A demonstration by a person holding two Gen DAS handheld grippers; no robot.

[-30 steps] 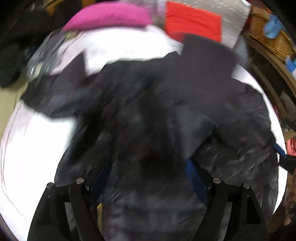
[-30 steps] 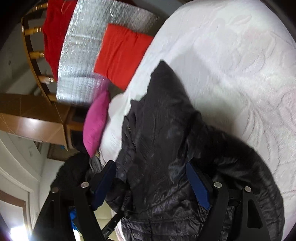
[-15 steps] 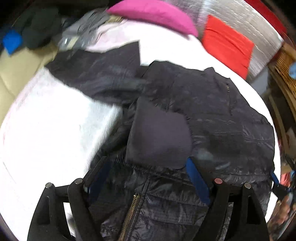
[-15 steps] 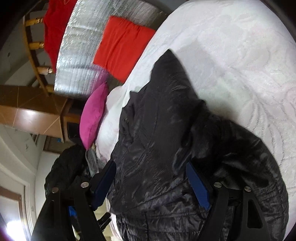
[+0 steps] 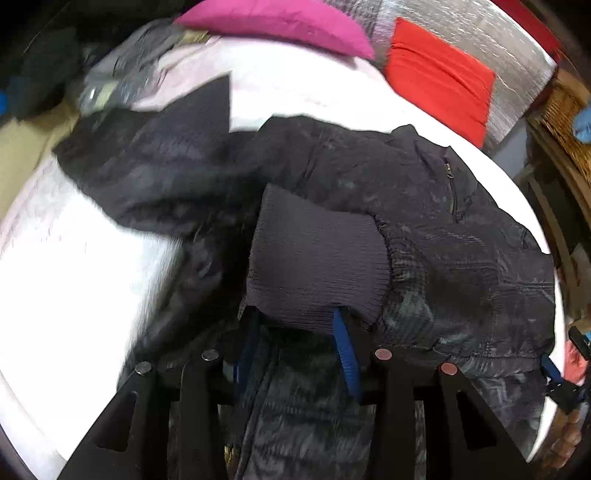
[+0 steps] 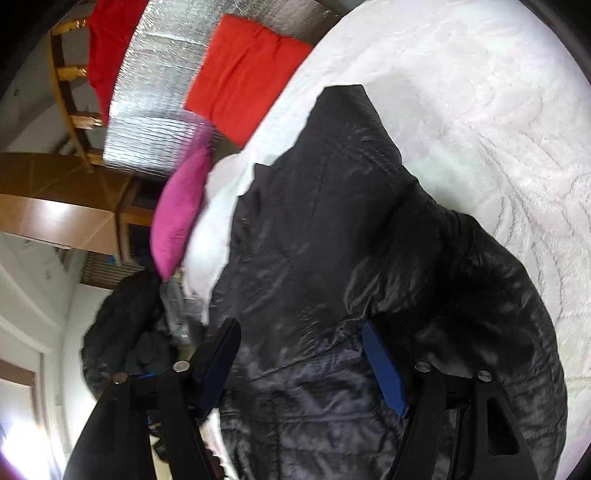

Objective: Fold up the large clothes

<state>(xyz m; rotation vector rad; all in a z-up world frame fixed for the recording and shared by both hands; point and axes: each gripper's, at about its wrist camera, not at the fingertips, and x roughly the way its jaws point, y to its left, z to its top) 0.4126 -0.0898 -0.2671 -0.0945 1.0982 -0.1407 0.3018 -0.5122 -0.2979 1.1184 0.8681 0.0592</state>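
Note:
A black quilted jacket (image 5: pixel 424 221) lies spread on a white bed (image 5: pixel 66 266). One sleeve with a ribbed knit cuff (image 5: pixel 317 258) is folded across the jacket's front, and the other sleeve stretches off to the far left. My left gripper (image 5: pixel 295 343) stands partly closed around the edge of that cuff, its fingertips hidden under the fabric. In the right wrist view the jacket (image 6: pixel 332 240) fills the middle over the bed (image 6: pixel 480 110). My right gripper (image 6: pixel 301 350) is open with jacket fabric between its fingers.
A pink pillow (image 5: pixel 277 22), a red cushion (image 5: pixel 439 74) and a silver foil sheet (image 5: pixel 480 33) lie at the head of the bed. Grey clothes (image 5: pixel 125 74) are piled at the far left. A wicker basket (image 5: pixel 565 110) stands at the right. Dark clothes (image 6: pixel 125 325) hang beside the bed.
The ribbed cuff has been carried across onto the jacket's front. My left gripper's fingers have drawn closer together around it. The right gripper has stayed open on the jacket, shifting slightly.

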